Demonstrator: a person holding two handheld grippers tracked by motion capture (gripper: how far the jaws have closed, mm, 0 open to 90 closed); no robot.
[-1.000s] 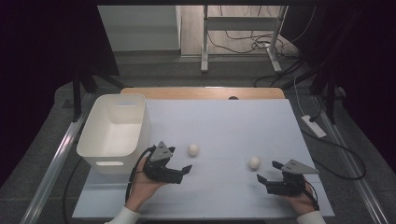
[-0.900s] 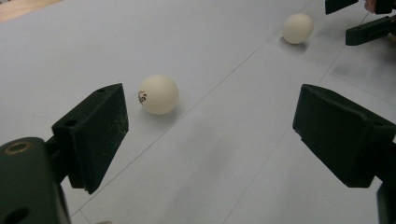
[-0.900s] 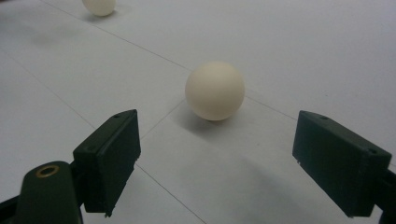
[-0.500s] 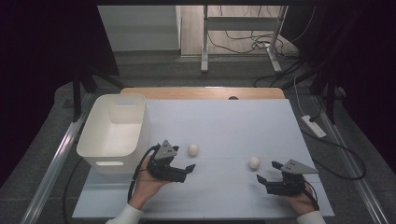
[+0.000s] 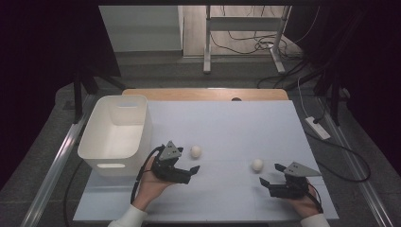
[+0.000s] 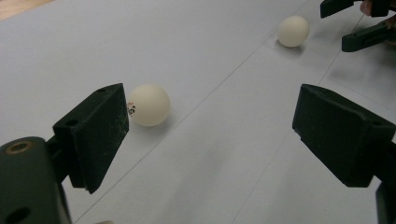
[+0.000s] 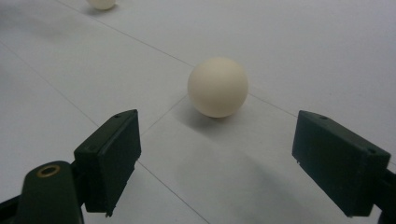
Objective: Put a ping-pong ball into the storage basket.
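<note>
ball (image 6: 148, 104) with small unreadable print beside left gripper (image 6: 210, 135), both grippers' fingers spread

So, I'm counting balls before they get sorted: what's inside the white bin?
The white bin shows a bare floor, no balls. Its near wall hides a strip of the bottom. Both balls lie on the table.

Dim room – grey floor (image 5: 156, 66), cables (image 5: 246, 45), metal stand (image 5: 206, 42).
</note>
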